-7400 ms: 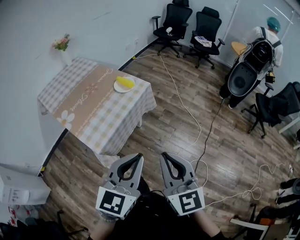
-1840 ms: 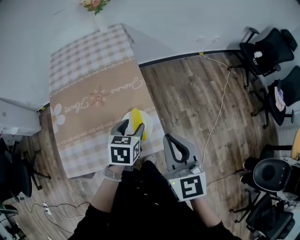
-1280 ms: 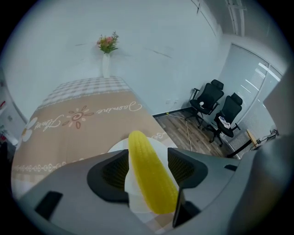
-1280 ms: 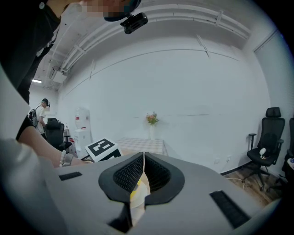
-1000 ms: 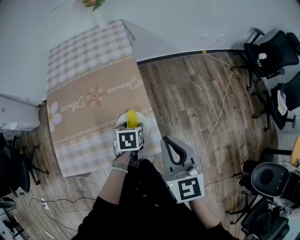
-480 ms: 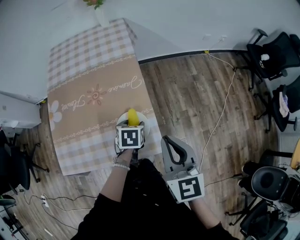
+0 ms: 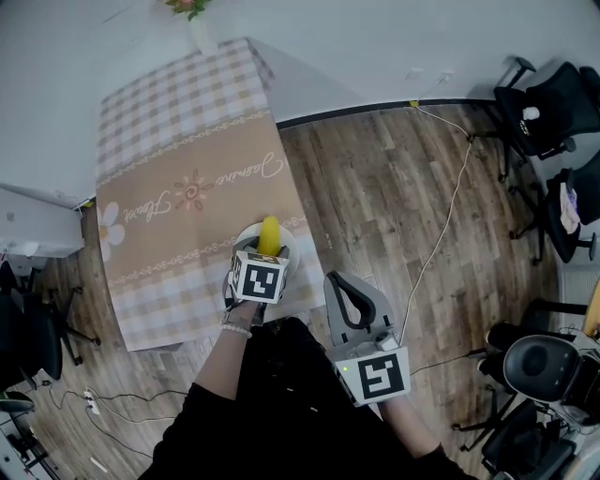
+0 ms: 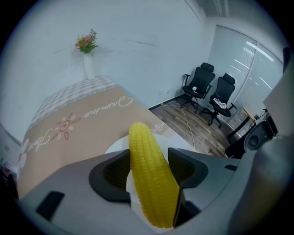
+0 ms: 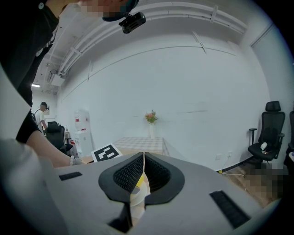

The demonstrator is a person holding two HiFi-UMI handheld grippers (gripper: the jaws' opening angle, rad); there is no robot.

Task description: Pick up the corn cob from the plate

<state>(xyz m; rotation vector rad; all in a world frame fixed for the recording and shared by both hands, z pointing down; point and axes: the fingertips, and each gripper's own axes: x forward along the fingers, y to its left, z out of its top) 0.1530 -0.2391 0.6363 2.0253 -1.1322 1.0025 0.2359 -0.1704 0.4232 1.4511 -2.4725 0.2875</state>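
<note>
A yellow corn cob (image 7: 270, 235) lies over a white plate (image 7: 287, 246) near the front right corner of the table. My left gripper (image 7: 266, 255) reaches onto the plate from the near side. In the left gripper view both jaws press the sides of the corn cob (image 8: 148, 176), its tip pointing up and away, with the plate (image 8: 116, 146) beneath; the left gripper (image 8: 149, 154) is shut on it. My right gripper (image 7: 343, 284) hangs beside the table over the wood floor. Its jaws meet with nothing between them in the right gripper view (image 9: 144, 157).
The table (image 7: 178, 159) carries a checked cloth with a tan runner, and a vase of flowers (image 7: 193, 21) stands at its far end. Black office chairs (image 7: 553, 103) stand at the right. A white cable (image 7: 439, 230) crosses the floor. A white cabinet (image 7: 33, 234) is left of the table.
The person walked up to the table and the left gripper reached the plate and shut on the corn cob. Over the last half second the left gripper tilted slightly; the right stayed still.
</note>
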